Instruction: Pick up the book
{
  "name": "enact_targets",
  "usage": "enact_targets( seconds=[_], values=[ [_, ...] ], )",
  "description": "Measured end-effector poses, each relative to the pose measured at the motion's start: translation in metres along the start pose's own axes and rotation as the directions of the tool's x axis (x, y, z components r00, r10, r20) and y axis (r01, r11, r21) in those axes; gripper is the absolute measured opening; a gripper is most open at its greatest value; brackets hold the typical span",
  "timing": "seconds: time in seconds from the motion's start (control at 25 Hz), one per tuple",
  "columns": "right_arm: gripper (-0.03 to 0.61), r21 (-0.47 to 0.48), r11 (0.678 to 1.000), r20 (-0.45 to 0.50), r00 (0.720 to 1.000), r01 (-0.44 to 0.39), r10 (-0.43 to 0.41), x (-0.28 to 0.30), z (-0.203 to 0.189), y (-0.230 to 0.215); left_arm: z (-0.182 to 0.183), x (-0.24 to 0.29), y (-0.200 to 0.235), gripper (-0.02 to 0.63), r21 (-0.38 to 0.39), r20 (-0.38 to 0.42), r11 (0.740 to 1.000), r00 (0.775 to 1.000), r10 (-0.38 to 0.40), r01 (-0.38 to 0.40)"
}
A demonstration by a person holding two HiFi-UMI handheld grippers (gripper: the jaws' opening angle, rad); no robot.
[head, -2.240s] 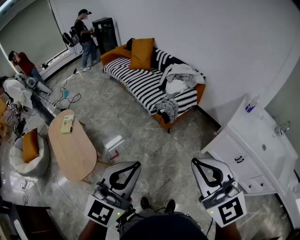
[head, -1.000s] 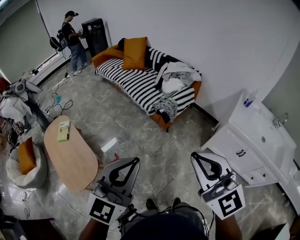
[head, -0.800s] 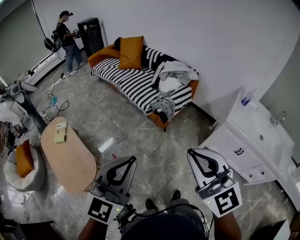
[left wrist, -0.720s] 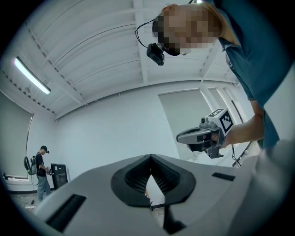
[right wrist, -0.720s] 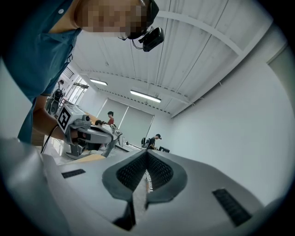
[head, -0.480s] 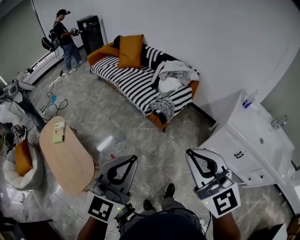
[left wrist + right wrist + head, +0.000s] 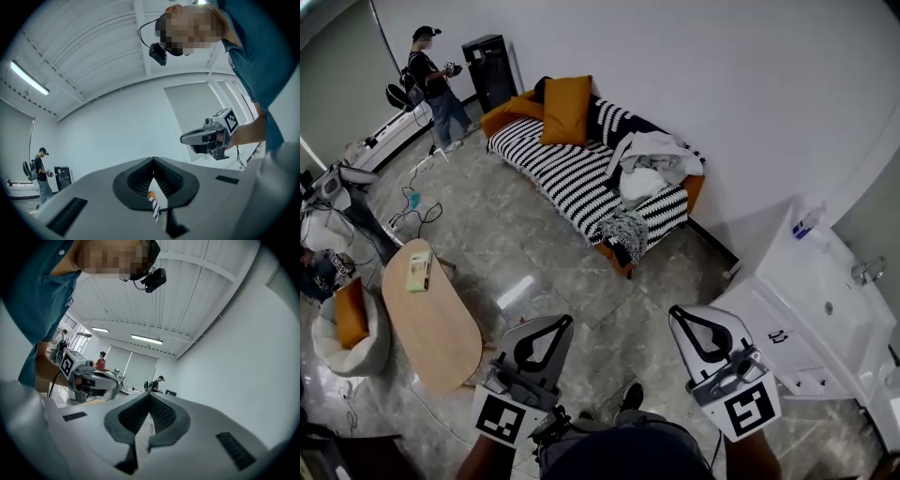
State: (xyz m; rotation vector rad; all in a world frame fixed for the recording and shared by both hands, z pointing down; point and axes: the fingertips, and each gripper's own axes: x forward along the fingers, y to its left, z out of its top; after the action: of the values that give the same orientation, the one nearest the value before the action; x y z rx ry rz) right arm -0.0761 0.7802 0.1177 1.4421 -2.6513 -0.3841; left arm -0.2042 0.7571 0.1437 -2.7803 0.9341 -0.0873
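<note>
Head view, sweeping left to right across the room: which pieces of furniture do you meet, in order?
In order: beanbag chair → oval wooden table → striped sofa → white sink cabinet.

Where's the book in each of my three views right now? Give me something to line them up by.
Head view: the book lies on the oval wooden table, at the left.
Left gripper view: not in it.
Right gripper view: not in it.
Shared landmark: the standing person with a backpack, top left in the head view, low at the far left in the left gripper view, near centre in the right gripper view.
</note>
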Motion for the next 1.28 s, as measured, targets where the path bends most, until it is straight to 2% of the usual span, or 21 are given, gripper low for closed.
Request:
enact_targets(
  seconds=[0.2,0.44,0.56,0.72,1.04,1.28],
  values=[
    [0.012,0.000,1.000,0.020,1.000,-0.020,0.020,0.001,-0.006,-0.038,0.007,0.033,-0.006,0.005,0.004,0.000,1.000,1.000,0.025,-0.025],
    [0.012,0.028,1.000,0.037,0.999,-0.011,0.010,0.006,-0.018,-0.068,-0.006,0.065,-0.006,0.005,0.027,-0.057,1.000,0.998,-0.014,0.015],
    [0.012,0.033,0.999,0.030,0.999,-0.022,0.021,0.021,-0.023,-0.071,-0.014,0.080,0.008,0.005,-0.024,-0.054,0.999,0.998,-0.028,0.027],
    [0.011,0.031,1.000,0.029,1.000,-0.003,0.002,0.044,-0.023,-0.084,-0.014,0.102,0.030,0.005,-0.028,-0.028,0.999,0.999,-0.041,0.040],
    [0.011,0.007,0.998,0.009,0.998,0.056,-0.056,0.094,-0.025,-0.103,-0.018,0.121,0.091,0.005,0.017,-0.002,0.997,0.997,-0.074,0.074],
    [0.012,-0.021,0.996,-0.009,0.996,0.085,-0.085,0.136,-0.025,-0.105,-0.022,0.127,0.133,0.005,0.022,0.033,0.994,0.994,-0.108,0.107]
  ],
)
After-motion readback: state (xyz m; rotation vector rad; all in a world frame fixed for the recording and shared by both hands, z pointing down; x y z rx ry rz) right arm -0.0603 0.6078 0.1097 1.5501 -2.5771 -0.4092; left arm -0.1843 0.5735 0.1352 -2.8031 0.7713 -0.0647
